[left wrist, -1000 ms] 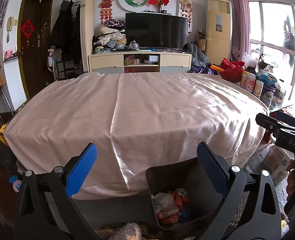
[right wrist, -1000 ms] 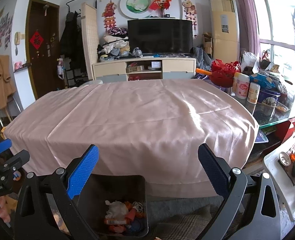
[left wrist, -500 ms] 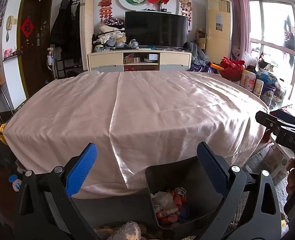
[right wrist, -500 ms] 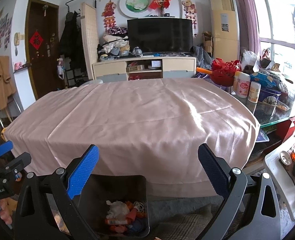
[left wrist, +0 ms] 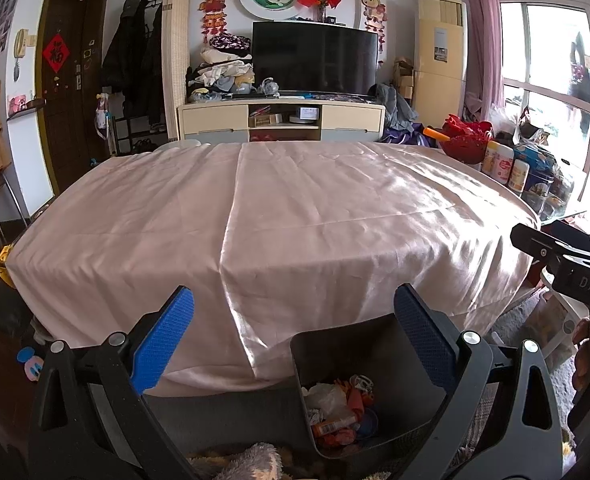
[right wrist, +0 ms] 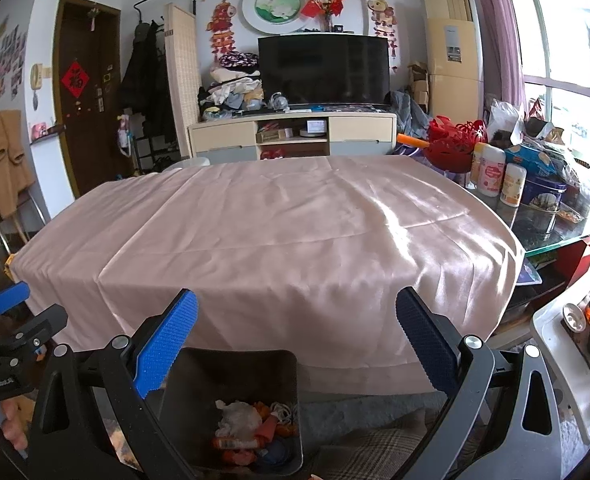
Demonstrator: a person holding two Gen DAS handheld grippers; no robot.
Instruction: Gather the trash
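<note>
my left gripper [left wrist: 293,332] sits at six o'clock with its blue pads [left wrist: 162,342] spread wide and nothing between them. just past them, toward five o'clock, a dark bin [left wrist: 379,344] stands against the hanging edge of the pink tablecloth [left wrist: 279,216], with crumpled wrappers and orange scraps [left wrist: 337,408] in its bottom. my right gripper [left wrist: 567,256] pokes in at three o'clock. a tv [left wrist: 314,58] stands at twelve.
</note>
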